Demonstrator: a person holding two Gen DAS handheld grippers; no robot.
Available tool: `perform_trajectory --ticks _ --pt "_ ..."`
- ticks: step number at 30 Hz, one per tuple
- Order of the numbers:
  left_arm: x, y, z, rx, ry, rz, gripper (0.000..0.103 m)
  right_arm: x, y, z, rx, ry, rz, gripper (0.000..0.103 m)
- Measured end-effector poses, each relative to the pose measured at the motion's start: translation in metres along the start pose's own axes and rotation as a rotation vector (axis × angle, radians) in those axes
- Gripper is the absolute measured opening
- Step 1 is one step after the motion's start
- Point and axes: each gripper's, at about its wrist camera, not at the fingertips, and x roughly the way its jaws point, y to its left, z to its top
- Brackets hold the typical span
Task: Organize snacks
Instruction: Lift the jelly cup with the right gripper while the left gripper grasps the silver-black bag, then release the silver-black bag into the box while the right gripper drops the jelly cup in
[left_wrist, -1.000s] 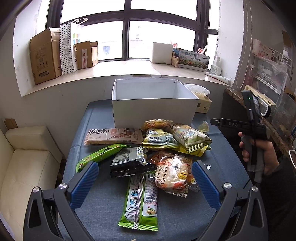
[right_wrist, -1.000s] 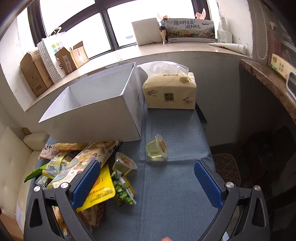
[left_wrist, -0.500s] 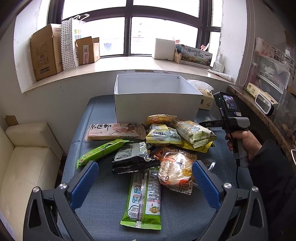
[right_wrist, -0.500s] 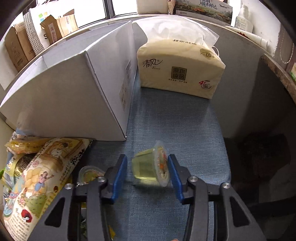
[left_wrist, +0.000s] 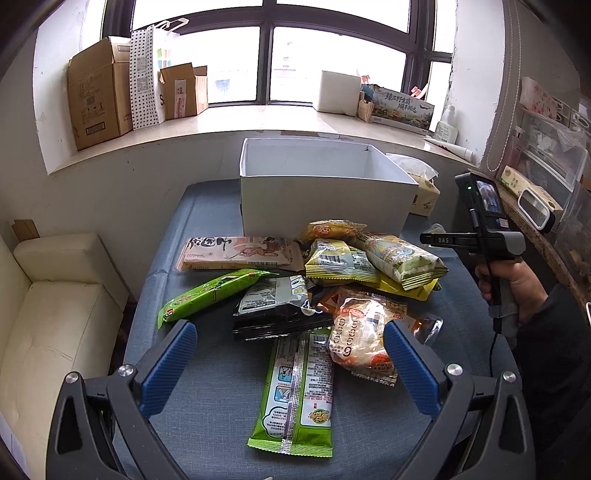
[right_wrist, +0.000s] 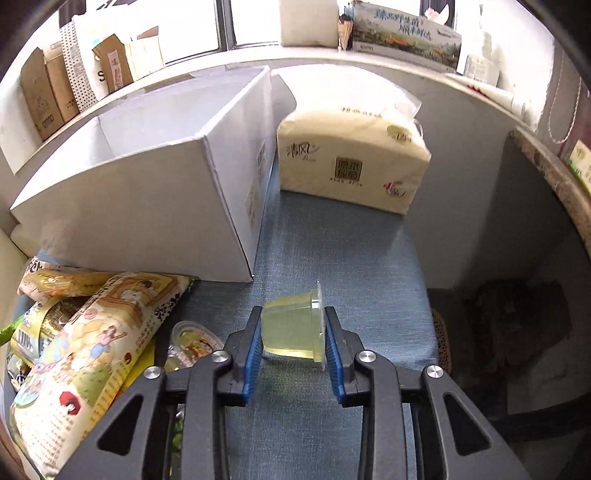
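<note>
My right gripper (right_wrist: 293, 341) is shut on a pale yellow jelly cup (right_wrist: 291, 325) that lies on its side, blue pads pressed against its base and lid, just above the blue tablecloth (right_wrist: 343, 254). The white open box (right_wrist: 155, 206) stands to its left; in the left wrist view the box (left_wrist: 321, 199) sits behind a pile of snack packets (left_wrist: 343, 280). My left gripper (left_wrist: 290, 363) hangs open over the near packets, with a long green packet (left_wrist: 299, 387) between its fingers but untouched. A hand holds the right gripper's body (left_wrist: 491, 240) at the right.
A tissue pack (right_wrist: 351, 162) stands behind the jelly cup, beside the box. A second jelly cup (right_wrist: 192, 341) and a large illustrated packet (right_wrist: 85, 354) lie left of my right gripper. A cream sofa (left_wrist: 55, 317) flanks the table's left; cardboard boxes (left_wrist: 99, 92) line the windowsill.
My right gripper came down and forward onto the jelly cup and its jaws went from wide open to shut on it. The left gripper stayed where it was.
</note>
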Motion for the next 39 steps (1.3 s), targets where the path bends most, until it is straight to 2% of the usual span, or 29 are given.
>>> perform_trajectory --ticks 5,9,13,16,20,22,24,26,28,29,31,34,35,36,37,39 --pt "0.007 0.015 0.0 -0.027 0.009 0.026 0.103 -0.045 0.005 -0.01 -0.018 -0.084 0.025 0.033" --pt "0.017 0.027 0.0 -0.037 0.014 0.051 0.103 -0.089 0.032 -0.016 -0.029 -0.154 0.078 0.033" --pt "0.023 0.036 0.0 -0.043 0.011 0.053 0.103 -0.139 0.058 -0.036 -0.069 -0.264 0.112 0.033" --pt "0.028 0.036 0.0 -0.025 0.018 0.045 0.103 -0.174 0.074 -0.054 -0.08 -0.332 0.165 0.033" --pt "0.042 0.026 0.005 0.03 0.025 0.026 0.103 -0.2 0.09 -0.072 -0.092 -0.389 0.188 0.033" --pt "0.053 0.021 0.008 0.066 0.031 0.02 0.103 -0.21 0.095 -0.08 -0.092 -0.401 0.201 0.033" --pt "0.069 0.018 0.01 0.085 0.071 0.051 0.103 -0.217 0.097 -0.087 -0.088 -0.403 0.216 0.033" --pt "0.086 0.021 0.011 0.053 0.128 0.06 0.103 -0.222 0.099 -0.094 -0.094 -0.408 0.212 0.033" --pt "0.1 0.022 0.01 0.006 0.173 0.011 0.103 -0.223 0.1 -0.097 -0.092 -0.402 0.215 0.033" --pt "0.106 0.02 0.01 -0.003 0.178 0.012 0.103 -0.222 0.099 -0.098 -0.089 -0.4 0.221 0.033" --pt "0.119 0.017 0.01 -0.001 0.183 0.071 0.103 -0.218 0.099 -0.098 -0.085 -0.387 0.232 0.033" --pt "0.138 0.019 0.012 -0.049 0.212 0.034 0.103 -0.214 0.097 -0.097 -0.071 -0.37 0.25 0.033" --pt "0.145 0.02 0.012 -0.057 0.225 0.043 0.103 -0.213 0.097 -0.097 -0.075 -0.367 0.243 0.033" --pt "0.151 0.021 0.011 -0.06 0.237 0.056 0.102 -0.213 0.097 -0.097 -0.074 -0.365 0.242 0.033" --pt "0.157 0.023 0.009 -0.065 0.256 0.063 0.085 -0.213 0.096 -0.097 -0.069 -0.365 0.246 0.033" --pt "0.165 0.03 0.004 -0.114 0.292 0.036 0.081 -0.212 0.095 -0.098 -0.064 -0.363 0.247 0.033"
